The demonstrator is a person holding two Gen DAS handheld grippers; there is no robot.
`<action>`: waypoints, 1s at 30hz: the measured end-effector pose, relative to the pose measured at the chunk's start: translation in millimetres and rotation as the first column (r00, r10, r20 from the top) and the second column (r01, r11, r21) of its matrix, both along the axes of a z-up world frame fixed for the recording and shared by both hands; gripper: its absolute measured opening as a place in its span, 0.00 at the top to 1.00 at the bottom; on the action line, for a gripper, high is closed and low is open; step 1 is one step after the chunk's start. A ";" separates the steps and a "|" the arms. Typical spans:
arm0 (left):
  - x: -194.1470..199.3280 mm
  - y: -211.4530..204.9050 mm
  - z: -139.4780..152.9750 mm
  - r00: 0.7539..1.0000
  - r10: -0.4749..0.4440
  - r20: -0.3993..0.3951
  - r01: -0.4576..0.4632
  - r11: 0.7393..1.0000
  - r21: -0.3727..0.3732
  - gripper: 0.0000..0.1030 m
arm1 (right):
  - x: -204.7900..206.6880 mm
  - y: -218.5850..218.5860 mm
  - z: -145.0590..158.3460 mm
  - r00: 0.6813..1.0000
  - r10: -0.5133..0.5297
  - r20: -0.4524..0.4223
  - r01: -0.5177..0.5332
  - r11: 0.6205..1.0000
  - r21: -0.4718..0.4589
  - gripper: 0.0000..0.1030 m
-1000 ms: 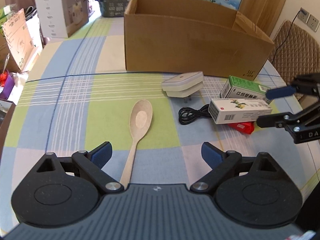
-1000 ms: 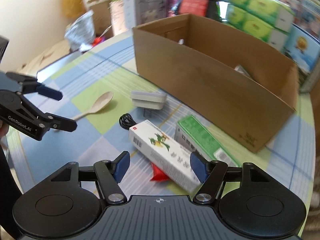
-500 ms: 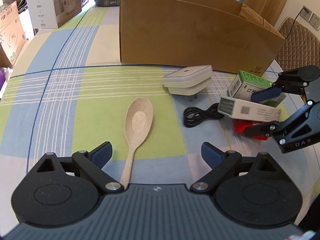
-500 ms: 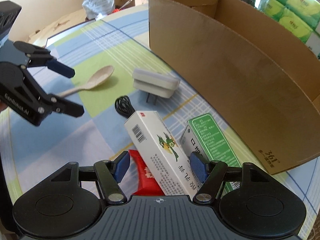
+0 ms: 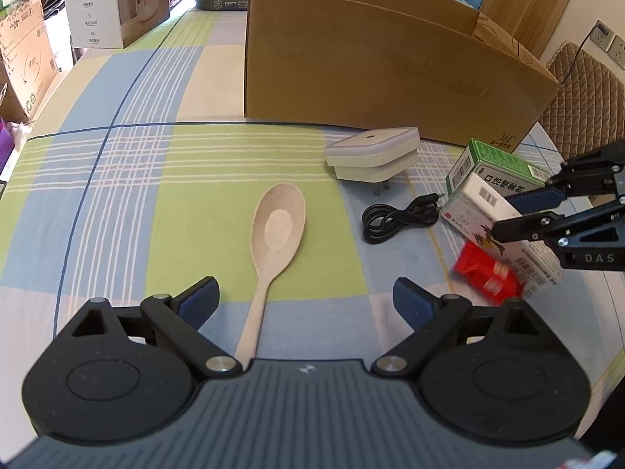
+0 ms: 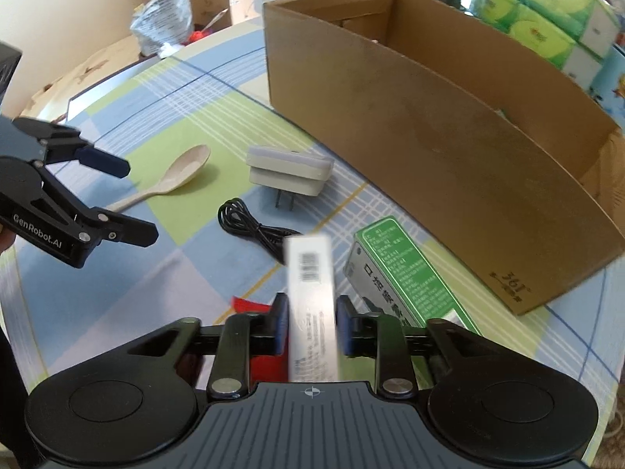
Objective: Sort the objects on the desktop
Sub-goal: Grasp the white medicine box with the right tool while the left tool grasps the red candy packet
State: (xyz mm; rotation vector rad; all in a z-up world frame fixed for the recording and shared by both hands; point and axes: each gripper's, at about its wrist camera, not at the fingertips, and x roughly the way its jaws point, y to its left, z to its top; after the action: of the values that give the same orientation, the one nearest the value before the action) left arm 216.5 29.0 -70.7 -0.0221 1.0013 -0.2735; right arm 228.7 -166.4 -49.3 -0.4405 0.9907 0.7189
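My right gripper (image 6: 311, 324) is shut on a white medicine box (image 6: 312, 285), held edge-up and tilted off the table, with its far end over a red packet (image 5: 484, 273). A green medicine box (image 6: 406, 273) lies just to its right. In the left wrist view the right gripper (image 5: 521, 215) clamps that white box (image 5: 472, 211) at the right edge. My left gripper (image 5: 306, 301) is open, its fingers either side of the handle of a beige spoon (image 5: 277, 230) lying on the checked cloth.
A large open cardboard box (image 5: 371, 66) stands behind the objects. A white plug adapter (image 5: 375, 154) and a coiled black cable (image 5: 394, 221) lie between spoon and medicine boxes. Cartons and packages crowd the far table edge and the left side.
The right gripper closed on the white medicine box and tipped it up onto its edge. The left gripper moved forward a little over the spoon handle and stayed open.
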 end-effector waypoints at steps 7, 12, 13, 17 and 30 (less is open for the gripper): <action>-6.5 2.9 4.8 1.000 0.003 0.004 -0.003 1.000 0.009 0.09 | -12.9 -8.1 12.7 0.979 -0.183 -0.089 0.191 0.978 0.085 0.78; -8.2 6.0 3.1 1.000 0.007 0.003 -0.007 1.000 0.011 0.09 | -14.6 -20.7 4.4 0.943 -0.315 -0.107 0.324 0.942 0.085 0.78; -7.8 7.1 2.2 1.000 0.010 0.002 -0.010 1.000 0.009 0.10 | -15.8 -22.7 2.7 0.940 -0.325 -0.107 0.334 0.938 0.087 0.78; -5.5 10.5 -2.3 1.000 0.015 0.012 -0.015 1.000 0.002 0.14 | -25.3 -31.1 -3.1 0.929 -0.354 -0.103 0.364 0.926 0.103 0.74; -19.7 -32.8 -6.2 0.995 -0.082 0.058 0.084 0.996 -0.028 0.20 | -47.6 -48.1 -11.0 0.900 -0.428 -0.087 0.436 0.889 0.138 0.77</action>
State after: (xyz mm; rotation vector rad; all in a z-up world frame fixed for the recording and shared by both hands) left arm 196.8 -3.8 -76.9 0.0000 0.9428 -0.3636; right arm 181.1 -214.5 -60.2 -0.0553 1.0302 0.3986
